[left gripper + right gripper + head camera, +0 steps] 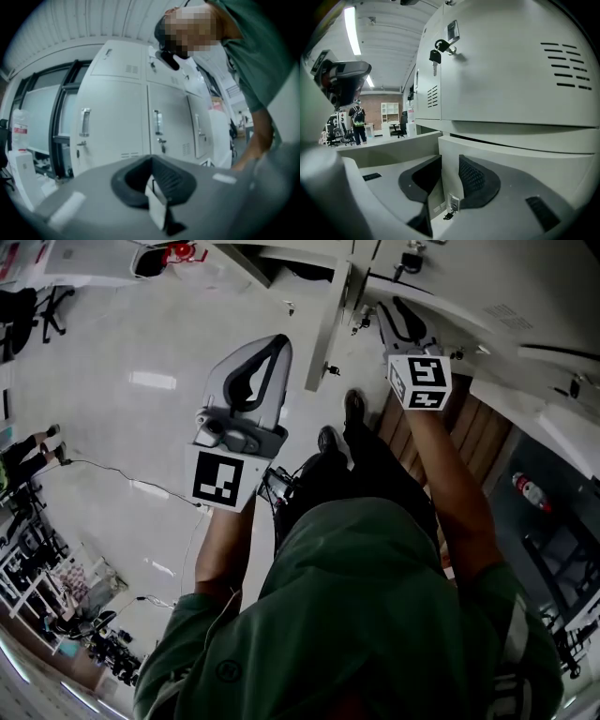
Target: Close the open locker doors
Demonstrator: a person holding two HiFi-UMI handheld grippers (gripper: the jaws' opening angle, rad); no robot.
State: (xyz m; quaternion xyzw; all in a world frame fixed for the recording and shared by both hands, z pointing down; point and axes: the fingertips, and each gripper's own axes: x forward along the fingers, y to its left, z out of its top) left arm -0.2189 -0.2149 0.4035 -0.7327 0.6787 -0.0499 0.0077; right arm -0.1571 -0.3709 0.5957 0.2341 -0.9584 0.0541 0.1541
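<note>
Over on the left, the left claw (274, 352) hangs free in the air with its jaws drawn together and nothing held. Ahead of it, well apart, stands a row of shut lockers (117, 122). Between the two claws a second door (330, 324) juts out edge-on, open and untouched.

The right claw (450, 164) is the one at work. Its jaws stand wide but are closed astride the free edge of a locker door (501, 150), which fills the gap between the pads. That edge runs lengthwise away from the claw, and the door's lock (451, 205) shows farther along it. The door's face spreads off to the claw's right. Above the claw a key (434, 58) hangs from the upper door (511, 61).

The swing, I judge, must go square to the door's face. The person's legs (375, 465) and the second door are close and likeliest to get in the way.
</note>
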